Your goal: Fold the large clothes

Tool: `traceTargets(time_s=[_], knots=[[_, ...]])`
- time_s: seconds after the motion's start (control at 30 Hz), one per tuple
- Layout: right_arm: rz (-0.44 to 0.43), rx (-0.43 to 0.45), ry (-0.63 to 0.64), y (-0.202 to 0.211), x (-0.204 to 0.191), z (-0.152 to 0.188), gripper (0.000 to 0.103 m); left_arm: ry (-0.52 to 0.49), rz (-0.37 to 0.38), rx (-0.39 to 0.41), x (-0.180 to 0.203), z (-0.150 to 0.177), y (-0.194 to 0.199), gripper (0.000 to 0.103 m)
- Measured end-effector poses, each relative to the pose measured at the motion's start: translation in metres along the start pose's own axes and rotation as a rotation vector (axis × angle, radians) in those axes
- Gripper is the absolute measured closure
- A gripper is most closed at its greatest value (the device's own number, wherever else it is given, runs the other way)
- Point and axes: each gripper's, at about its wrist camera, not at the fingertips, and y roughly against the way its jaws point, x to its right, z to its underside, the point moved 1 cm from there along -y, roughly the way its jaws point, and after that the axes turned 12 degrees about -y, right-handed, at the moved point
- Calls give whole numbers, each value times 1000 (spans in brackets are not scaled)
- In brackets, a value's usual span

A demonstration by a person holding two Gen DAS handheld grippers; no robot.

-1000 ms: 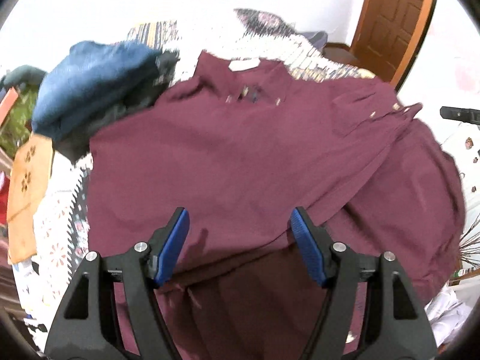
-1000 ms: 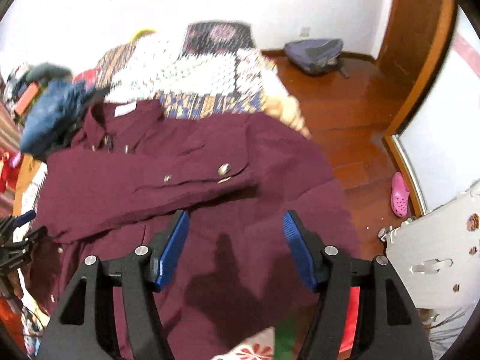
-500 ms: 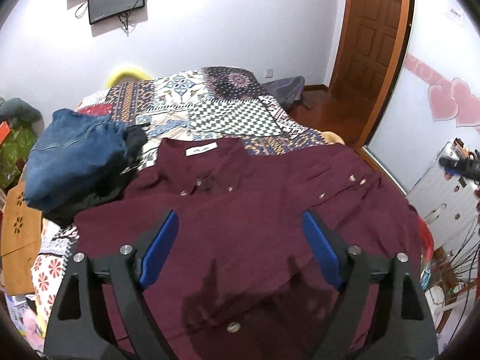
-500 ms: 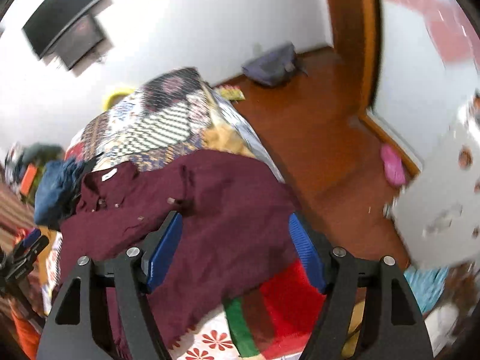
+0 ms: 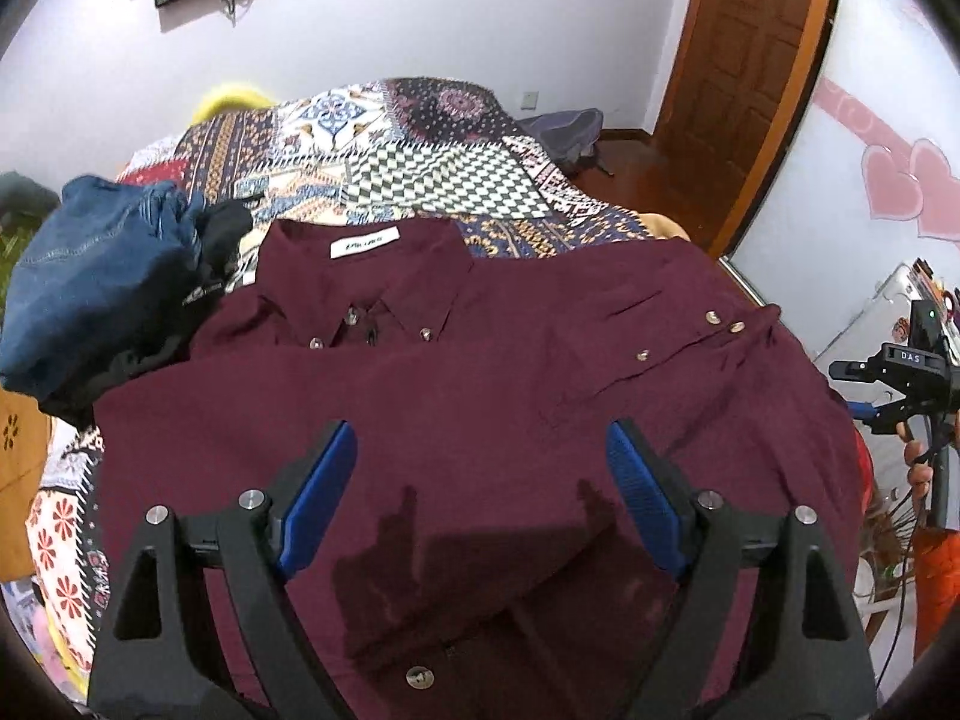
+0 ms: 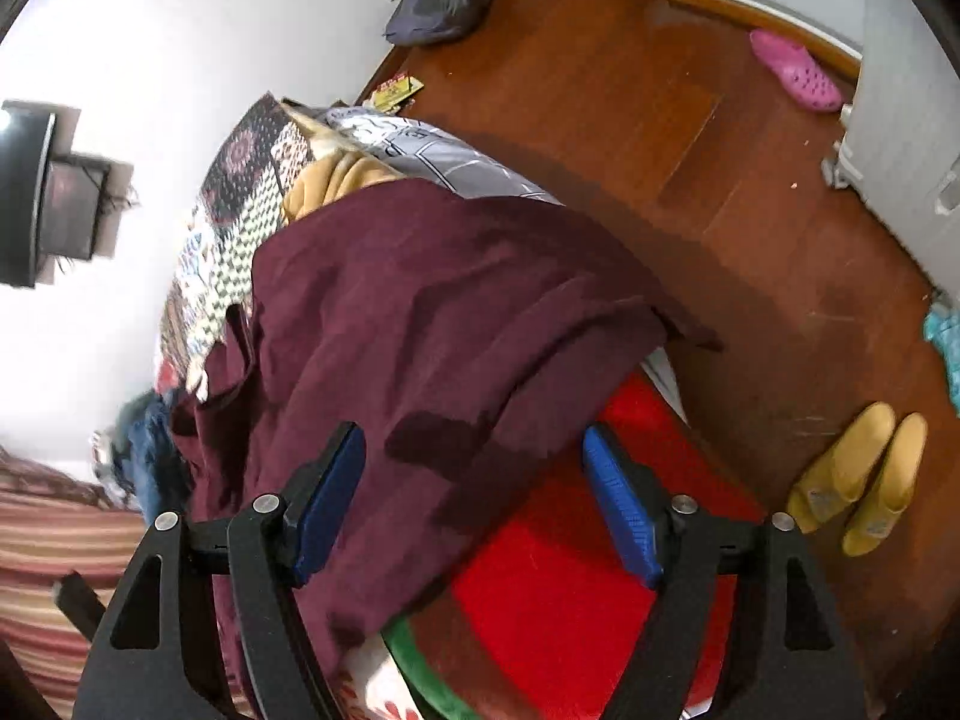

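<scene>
On patchwork bedspread point(image 5: 420, 138): maroon shirt point(image 5: 480, 396) spread flat, collar toward far wall, white neck label up, one sleeve folded across chest with cuff buttons showing. Near edge draped over bed side, seen from right wrist view point(image 6: 432, 324), above red mat point(image 6: 558, 588). Left gripper point(image 5: 480, 498) hovering over lower front of shirt, jaws wide, nothing between blue pads, shadow cast on cloth. Right gripper point(image 6: 474, 498) tilted over hanging edge, jaws just opened further, spread wide, cloth beneath but not pinched. Blue denim pile point(image 5: 96, 276) left of collar, just beside shirt shoulder. Yellow slippers point(image 6: 858, 480) and pink clog point(image 6: 792, 78) on wooden floor, well apart. Door point(image 5: 756, 78) closed, far right.
</scene>
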Motion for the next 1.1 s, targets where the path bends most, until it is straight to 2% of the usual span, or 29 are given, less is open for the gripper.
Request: traceTargets(time_s=[0.13, 0.2, 0.27, 0.3, 0.4, 0.43, 0.47, 0.53, 0.67, 0.87, 0.93, 1.1], knots=[[-24, 30, -70, -9, 8, -16, 31, 38, 10, -15, -8, 1, -8, 18], [-1, 64, -91, -13, 11, -23, 35, 46, 11, -17, -10, 2, -10, 18], [82, 116, -95, -19, 7, -31, 48, 44, 8, -22, -10, 2, -12, 18], [99, 122, -97, -22, 7, -34, 51, 41, 4, -25, -10, 3, -13, 18], [100, 160, -108, -27, 4, -39, 68, 30, -4, -27, -11, 5, -13, 18], [108, 183, -97, -24, 0, -38, 80, 26, -7, -27, -11, 5, -13, 18], [122, 213, -72, -19, -6, -36, 87, 22, -13, -25, -11, 6, -12, 18], [140, 263, -13, -11, -21, -32, 91, 17, -24, -24, -13, 8, -11, 18], [151, 369, 133, 18, -53, -21, 94, 20, -25, -23, -16, 10, -11, 18], [48, 501, 372, 74, -132, 17, 95, 26, -12, 3, -22, 15, -1, 18], [12, 509, 445, 81, -155, 34, 95, 20, -13, 13, -23, 16, 3, 18], [-59, 447, 613, 70, -201, 80, 95, 7, -13, 37, -25, 21, 16, 18]])
